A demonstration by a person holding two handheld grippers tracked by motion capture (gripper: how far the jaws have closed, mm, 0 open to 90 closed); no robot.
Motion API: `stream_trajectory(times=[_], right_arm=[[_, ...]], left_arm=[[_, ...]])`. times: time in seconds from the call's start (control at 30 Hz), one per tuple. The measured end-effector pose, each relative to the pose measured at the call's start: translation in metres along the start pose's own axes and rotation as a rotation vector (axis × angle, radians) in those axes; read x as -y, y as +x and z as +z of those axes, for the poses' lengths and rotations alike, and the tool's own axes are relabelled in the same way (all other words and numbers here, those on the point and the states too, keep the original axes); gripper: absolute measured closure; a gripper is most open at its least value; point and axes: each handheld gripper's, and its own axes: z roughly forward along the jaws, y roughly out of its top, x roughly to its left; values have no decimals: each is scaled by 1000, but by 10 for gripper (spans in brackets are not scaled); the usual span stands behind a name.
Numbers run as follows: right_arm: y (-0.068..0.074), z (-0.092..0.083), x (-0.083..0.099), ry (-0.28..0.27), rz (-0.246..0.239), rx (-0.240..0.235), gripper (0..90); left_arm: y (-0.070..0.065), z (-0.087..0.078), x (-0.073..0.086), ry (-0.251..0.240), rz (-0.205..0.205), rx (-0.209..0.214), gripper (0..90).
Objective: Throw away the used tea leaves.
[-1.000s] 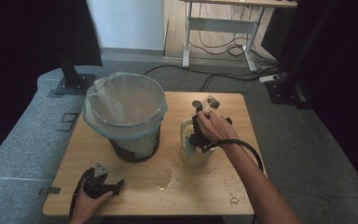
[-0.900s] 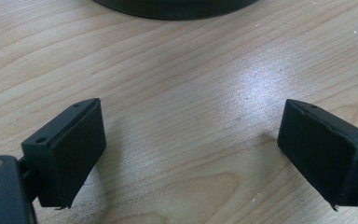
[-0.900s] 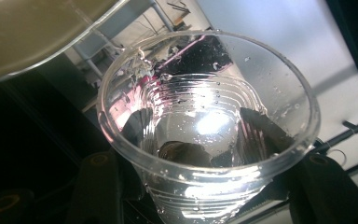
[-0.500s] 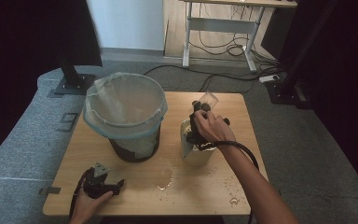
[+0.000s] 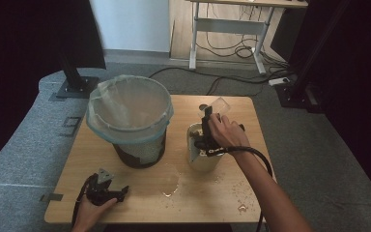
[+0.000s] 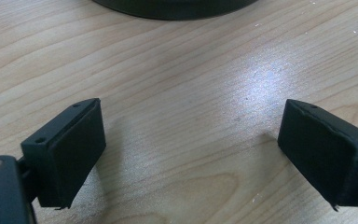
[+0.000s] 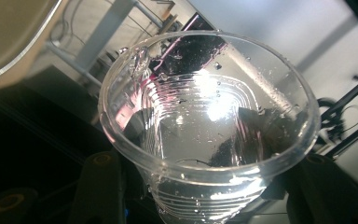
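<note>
My right gripper [image 5: 211, 115] is shut on a clear plastic cup [image 5: 221, 105], held over the back rim of a cream pot [image 5: 200, 159] right of the table's middle. In the right gripper view the cup [image 7: 209, 126] is wet with droplets, its mouth faces the camera, and the black jaws press its ribbed wall from both sides. At the table's front left my left gripper [image 5: 107, 189] rests in a hand. In its own view the left gripper [image 6: 191, 149] stands open over bare wood, nothing between its pads [image 6: 77, 149].
A black bin with a pale plastic liner [image 5: 129, 116] stands at the table's left middle; its dark base [image 6: 172, 7] lies just beyond the left jaws. A small puddle [image 5: 170, 181] wets the wood in front of the bin and pot, with droplets [image 5: 241, 207] near the front right.
The right hand has shifted only slightly above the cream pot, keeping the cup in its jaws. The left gripper has stayed where it was.
</note>
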Motion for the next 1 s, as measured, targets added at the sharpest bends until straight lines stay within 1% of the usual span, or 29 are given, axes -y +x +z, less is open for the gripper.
stream_trajectory(times=[0.03,0.1,0.13,0.17,0.3,0.33,0.37,0.4,0.43,0.47,0.5,0.57,0.7,0.73,0.83,0.87,0.9,0.93,0.97,1.0], right_arm=[[0,-1,1,1,48,-12,479],[-2,-2,3,-21,120,-31,479],[-3,-2,3,-25,146,-38,479],[-4,-1,4,-51,191,-55,479],[-5,0,7,-62,280,-97,479],[-5,0,7,-63,313,-113,479],[-5,0,8,-70,359,-132,478],[-5,0,9,-75,390,-145,478],[-5,0,10,-85,432,-159,478],[-6,0,11,-88,480,-184,478],[-6,1,12,-93,513,-199,478],[-6,1,15,-98,596,-237,478],[-5,2,24,-116,789,-303,478],[-6,3,27,-134,832,-311,478],[-6,4,36,-159,1004,-360,477],[-6,4,40,-165,1078,-381,477],[-5,5,43,-173,1135,-402,477],[-5,5,46,-184,1187,-418,477],[-5,6,48,-189,1220,-429,477],[-4,6,50,-200,1270,-449,477]], left_arm=[[0,0,0,0,0,0,69],[0,0,0,-1,0,0,69],[0,0,0,0,0,0,69],[0,0,0,0,0,0,69],[0,0,0,0,0,0,69],[0,0,0,0,0,0,69],[0,0,0,0,0,0,69],[0,0,0,0,0,0,69],[0,0,0,-1,-1,0,69],[0,0,0,0,0,0,69],[0,0,0,-1,-1,0,69],[0,0,0,-1,-1,0,69],[0,0,0,-1,-1,0,69],[0,0,0,-1,-1,0,69],[0,0,0,-1,-1,0,69],[0,0,0,-2,-1,0,69],[0,0,0,-3,-3,0,69],[0,0,0,-3,-3,0,69],[0,0,0,-3,-3,0,69],[0,0,0,-3,-3,0,69]])
